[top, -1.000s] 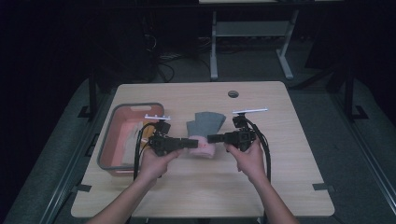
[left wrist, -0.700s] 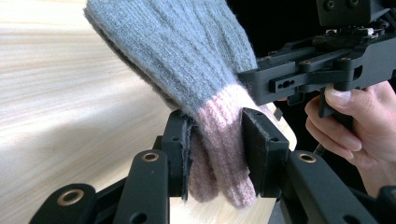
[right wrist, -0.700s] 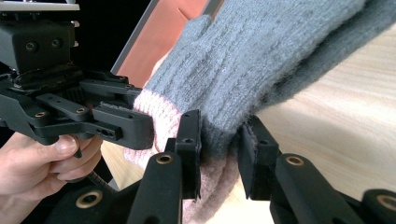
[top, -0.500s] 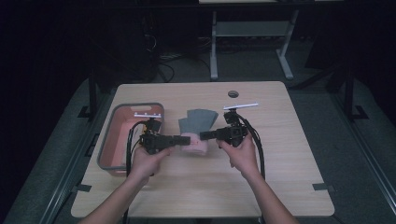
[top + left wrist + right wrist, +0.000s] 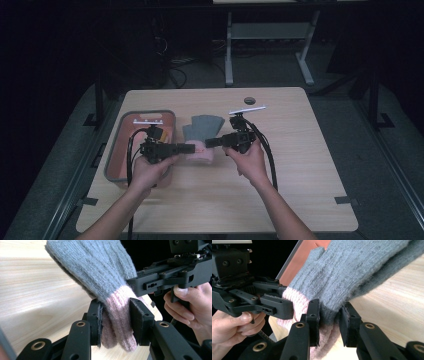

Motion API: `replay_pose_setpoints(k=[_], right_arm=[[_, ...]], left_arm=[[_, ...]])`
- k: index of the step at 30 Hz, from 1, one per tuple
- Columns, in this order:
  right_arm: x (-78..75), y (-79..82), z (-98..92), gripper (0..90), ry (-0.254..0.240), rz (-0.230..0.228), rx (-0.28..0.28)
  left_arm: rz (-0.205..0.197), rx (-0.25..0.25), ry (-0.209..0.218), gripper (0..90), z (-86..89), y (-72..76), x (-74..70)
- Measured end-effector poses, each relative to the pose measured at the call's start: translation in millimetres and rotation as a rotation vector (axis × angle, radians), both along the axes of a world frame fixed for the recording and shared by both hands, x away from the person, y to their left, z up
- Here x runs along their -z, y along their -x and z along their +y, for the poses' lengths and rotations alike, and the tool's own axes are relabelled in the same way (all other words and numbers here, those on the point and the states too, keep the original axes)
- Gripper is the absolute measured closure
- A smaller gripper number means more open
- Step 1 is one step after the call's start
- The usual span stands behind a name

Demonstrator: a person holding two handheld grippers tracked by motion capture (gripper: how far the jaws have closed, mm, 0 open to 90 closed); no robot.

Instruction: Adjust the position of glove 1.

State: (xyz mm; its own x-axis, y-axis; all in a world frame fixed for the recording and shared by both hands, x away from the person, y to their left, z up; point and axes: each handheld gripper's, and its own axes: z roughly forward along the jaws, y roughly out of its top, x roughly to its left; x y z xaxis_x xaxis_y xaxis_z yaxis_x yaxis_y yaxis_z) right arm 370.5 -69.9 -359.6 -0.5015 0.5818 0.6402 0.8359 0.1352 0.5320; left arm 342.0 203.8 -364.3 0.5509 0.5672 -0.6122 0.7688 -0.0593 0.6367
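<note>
Left gripper [image 5: 116, 322] fingers pinch the mitten [image 5: 100, 272] at its pink cuff; right gripper [image 5: 329, 320] fingers pinch the same cuff opposite, grey body above the worktop [image 5: 300, 165].

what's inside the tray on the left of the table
The tray shows a bare reddish floor along its far side. The left gripper, shut on the mitten, and its hand cover the near part, so anything there is hidden.

Mitten [image 5: 100, 272]: fuzzy grey knit, ribbed pink cuff. Desk [image 5: 300, 165]: pale matt wood grain. Grippers: matt black plastic, brass-look pivots. Tray [image 5: 120, 150]: smooth plastic.
</note>
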Motion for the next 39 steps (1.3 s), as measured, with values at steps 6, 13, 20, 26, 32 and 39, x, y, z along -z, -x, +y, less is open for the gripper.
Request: replay_pose_setpoints(k=[6, 13, 20, 26, 32, 39], right_arm=[[-2.6, -4.1, 9.1, 71.7, -0.001, -0.006, -0.014], [-4.1, -9.1, 19.0, 71.7, -0.003, -0.006, -0.028], [-6.5, -13.1, 29.5, 71.6, -0.003, -0.011, -0.039], [-8.6, -16.7, 38.7, 71.6, -0.005, -0.012, -0.051], [-11.2, -20.9, 49.3, 71.6, -0.018, -0.014, -0.067], [-15.1, -23.1, 61.7, 71.6, -0.027, -0.018, -0.081]], left_arm=[[-0.006, -0.016, -0.011, 64.1, 8.4, 0.1, -3.1], [-0.003, -0.029, -0.016, 64.2, 17.0, -0.8, -6.7], [-0.003, -0.045, -0.013, 64.4, 26.3, -1.1, -9.7], [-0.006, -0.053, -0.008, 64.4, 35.7, -1.9, -10.9], [-0.013, -0.069, -0.011, 64.4, 47.1, -1.2, -15.1], [-0.028, -0.086, -0.030, 64.4, 58.5, 0.5, -20.2]])
